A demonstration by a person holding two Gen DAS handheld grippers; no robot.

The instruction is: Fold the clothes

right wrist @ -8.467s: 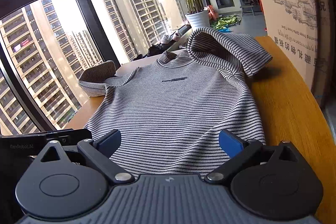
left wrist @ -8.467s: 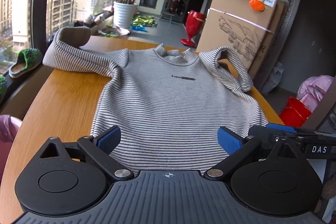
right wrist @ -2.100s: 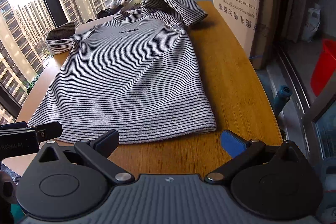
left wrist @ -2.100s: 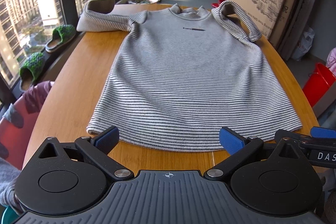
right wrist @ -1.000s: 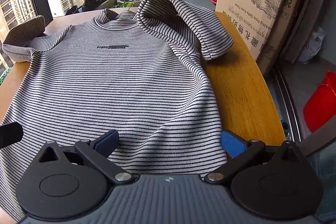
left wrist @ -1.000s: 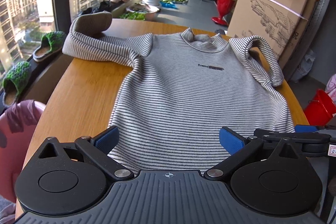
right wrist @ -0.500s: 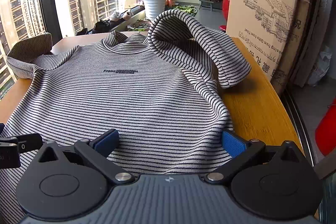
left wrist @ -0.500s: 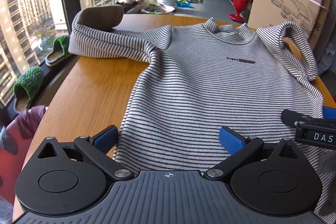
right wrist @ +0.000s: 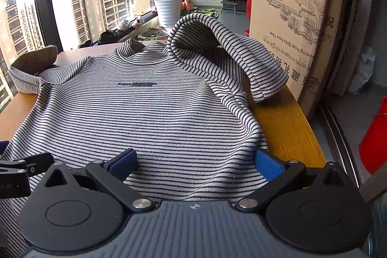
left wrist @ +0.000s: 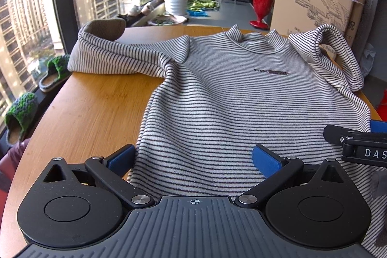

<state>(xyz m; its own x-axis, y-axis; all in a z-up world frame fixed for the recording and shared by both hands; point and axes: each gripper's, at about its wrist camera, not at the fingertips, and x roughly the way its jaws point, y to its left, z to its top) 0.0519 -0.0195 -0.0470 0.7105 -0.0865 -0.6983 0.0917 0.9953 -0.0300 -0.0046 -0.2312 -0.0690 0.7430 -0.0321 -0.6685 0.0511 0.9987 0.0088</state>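
- While both tools hang low over the hem end, the striped shirt (left wrist: 241, 108) lies front-up on the wooden surface (left wrist: 92, 113), collar at the far end.
- Left sleeve (left wrist: 116, 57): stretched out toward the window, cuff turned up and sitting at the surface's edge. Risk: a body fold could drag it off the side, because nothing pins it.
- Left hand-held gripper (left wrist: 193, 158): jaws spread wide, holding nothing. Left pad sits at the shirt's side edge, right pad over the fabric; can't tell if either presses it.
- Risk here: closing at this spot may pinch only the top layer, so the fold would come out skewed.
- Right hand-held gripper (right wrist: 196, 161): also wide open, empty, pads over the shirt near its right edge.
- Right sleeve (right wrist: 229, 59): humped up in a loop, cuff resting on the surface. Risk: folding over it would probably trap a bulge, so flatten first.
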